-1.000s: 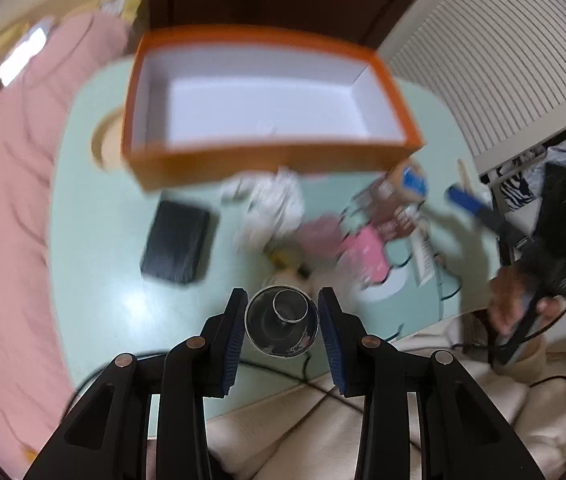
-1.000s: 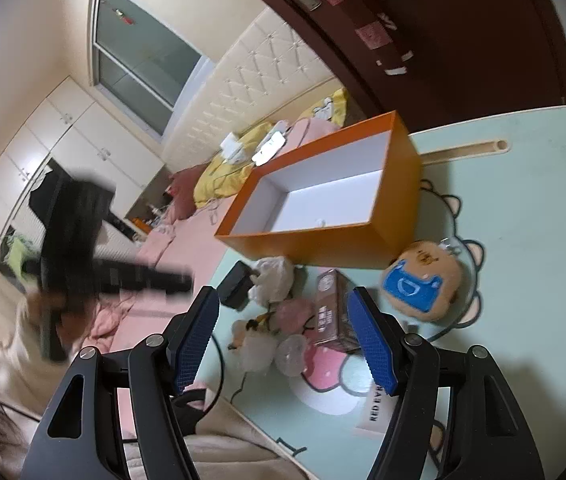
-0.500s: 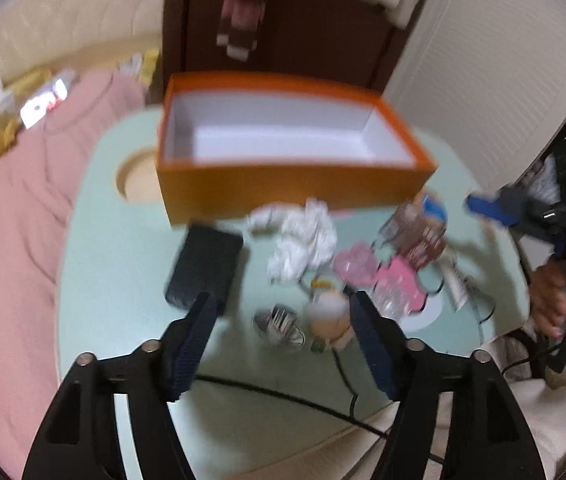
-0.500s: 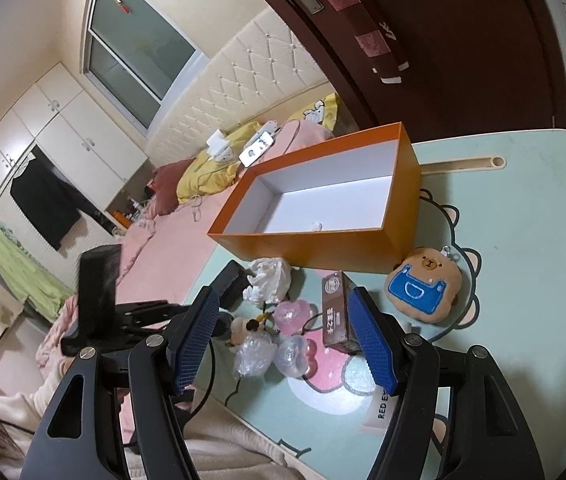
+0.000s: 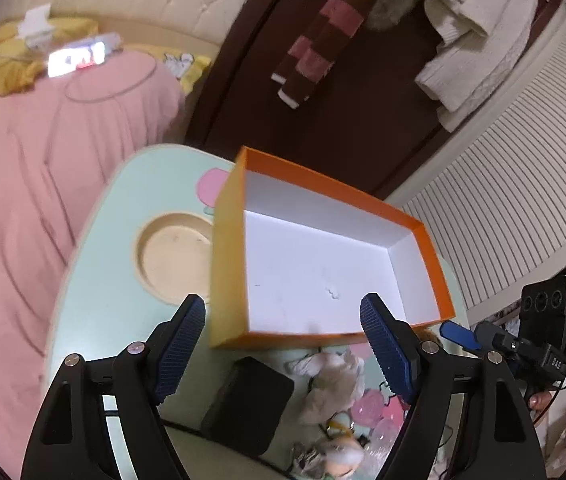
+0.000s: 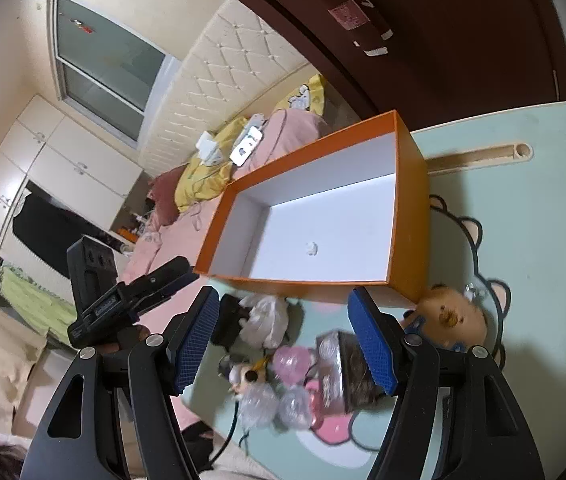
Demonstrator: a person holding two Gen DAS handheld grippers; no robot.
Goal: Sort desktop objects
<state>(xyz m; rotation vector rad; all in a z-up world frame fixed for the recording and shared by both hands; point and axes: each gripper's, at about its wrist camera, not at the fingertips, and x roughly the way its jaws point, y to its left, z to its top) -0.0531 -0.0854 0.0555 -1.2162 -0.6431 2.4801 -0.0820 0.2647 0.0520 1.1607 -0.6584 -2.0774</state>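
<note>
From the left wrist, the left gripper (image 5: 283,344) stands wide apart with nothing between its blue pads, its jaws having just been opening; a second ago it clasped a small shiny metal cup, which I cannot pick out with certainty now in the blurred clutter at the bottom edge. Ahead sits the orange box (image 5: 227,264), white inside and empty but for a small scrap, on the pale green table (image 5: 95,264); a black box (image 5: 247,404) and a crumpled white bag (image 5: 335,380) lie just in front of it. This view alone shows the round wooden recess (image 5: 175,258) left of the box. From the right wrist, the right gripper (image 6: 283,340) is likewise released and empty, as before. Only here does the bear toy (image 6: 449,318) show, touching the box's near right corner, with a brown carton (image 6: 347,372) and pink trinkets (image 6: 291,360) beside it.
</note>
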